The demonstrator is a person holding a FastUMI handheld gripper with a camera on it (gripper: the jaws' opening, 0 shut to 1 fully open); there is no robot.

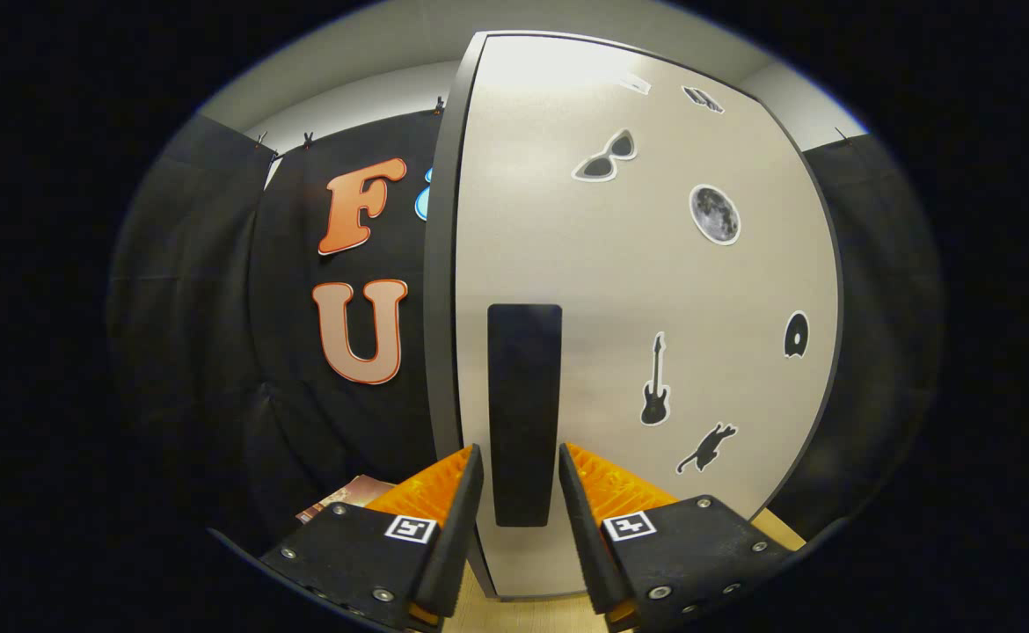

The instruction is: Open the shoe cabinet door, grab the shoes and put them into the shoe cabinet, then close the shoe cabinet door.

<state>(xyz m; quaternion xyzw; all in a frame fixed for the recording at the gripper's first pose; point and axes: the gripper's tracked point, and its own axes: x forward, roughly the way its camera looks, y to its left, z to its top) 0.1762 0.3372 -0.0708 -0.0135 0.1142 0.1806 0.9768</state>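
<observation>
Left of the handle, the door's dark edge stood against the booth cloth; the gripper straddled the handle's lower end, fingers parted, not visibly pressing it; right of the handle the shoe cabinet door carried stickers. A skewed or shallow clench would likely slip off the handle during the pull

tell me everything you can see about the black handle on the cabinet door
The handle is a tall, narrow black bar with rounded corners, matte and plain, standing upright on the pale grey cabinet door close to the door's dark left edge. Its lower part sits between the fingers of the gripper, which flank it on either side with a thin gap showing, so the fingers look open around it and not pressing. Its upper part rises above the fingertips. Small stickers lie to its right on the door, none touching it.
</observation>
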